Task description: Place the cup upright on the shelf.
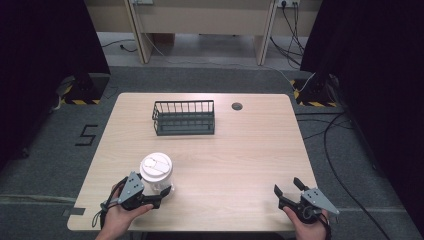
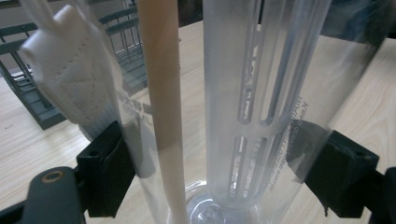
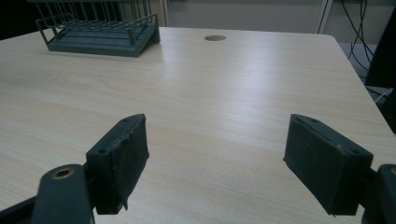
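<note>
High view shows the left gripper (image 1: 159, 196) closed around the lower part of a clear plastic cup (image 1: 158, 176) with a white lid (image 1: 156, 164), standing upright near the front left of the counter (image 1: 240, 160). Left gripper view confirms the hold: both black pads press the transparent wall low down, one on each side, and inside the cup stand a pale stick and a slotted translucent piece whose nature I cannot tell. The cup's base looks to be touching the wood, though I cannot be sure.

The right gripper (image 1: 290, 192) rests near the front right corner, its jaws spread wide with nothing between them, well apart from the cup. A dark wire basket (image 1: 184, 118) sits toward the far side of the counter, a likely destination.

The main risk, as I judge it, is the thin, slick wall: too much squeeze could buckle it or pop the lid, too little and it slides out on lifting. The low grip also leaves the tall, top-heavy cup free to tip, and its base could catch the basket rim if carried too low.
</note>
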`<state>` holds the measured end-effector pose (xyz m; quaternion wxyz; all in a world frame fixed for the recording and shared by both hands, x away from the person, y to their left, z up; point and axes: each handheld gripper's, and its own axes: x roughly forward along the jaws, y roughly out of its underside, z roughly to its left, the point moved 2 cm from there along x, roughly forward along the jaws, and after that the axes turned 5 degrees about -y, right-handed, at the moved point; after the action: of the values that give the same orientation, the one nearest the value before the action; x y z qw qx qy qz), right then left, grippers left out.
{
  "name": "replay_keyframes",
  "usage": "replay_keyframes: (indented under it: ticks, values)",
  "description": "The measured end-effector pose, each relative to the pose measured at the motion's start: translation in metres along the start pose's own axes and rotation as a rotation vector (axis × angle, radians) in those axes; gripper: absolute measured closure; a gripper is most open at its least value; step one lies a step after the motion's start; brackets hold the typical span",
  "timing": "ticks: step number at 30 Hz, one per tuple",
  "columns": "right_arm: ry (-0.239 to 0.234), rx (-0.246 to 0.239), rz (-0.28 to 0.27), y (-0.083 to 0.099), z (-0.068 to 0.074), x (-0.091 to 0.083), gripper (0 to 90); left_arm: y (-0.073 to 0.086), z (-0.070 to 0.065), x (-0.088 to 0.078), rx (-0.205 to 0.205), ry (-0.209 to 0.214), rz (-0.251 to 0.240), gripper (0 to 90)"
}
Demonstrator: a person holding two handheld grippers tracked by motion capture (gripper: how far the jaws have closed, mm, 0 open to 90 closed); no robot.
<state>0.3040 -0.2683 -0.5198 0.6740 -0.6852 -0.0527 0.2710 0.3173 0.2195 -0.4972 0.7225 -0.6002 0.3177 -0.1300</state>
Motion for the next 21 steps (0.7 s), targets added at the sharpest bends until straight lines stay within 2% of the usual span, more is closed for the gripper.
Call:
replay_keyframes:
  ticks: [21]
  values:
    - [-0.003, 0.009, 0.0, 0.0, 0.0, 0.0, 22.3, -0.023, 0.004, 0.015, 0.006, 0.0, -0.025, 17.8]
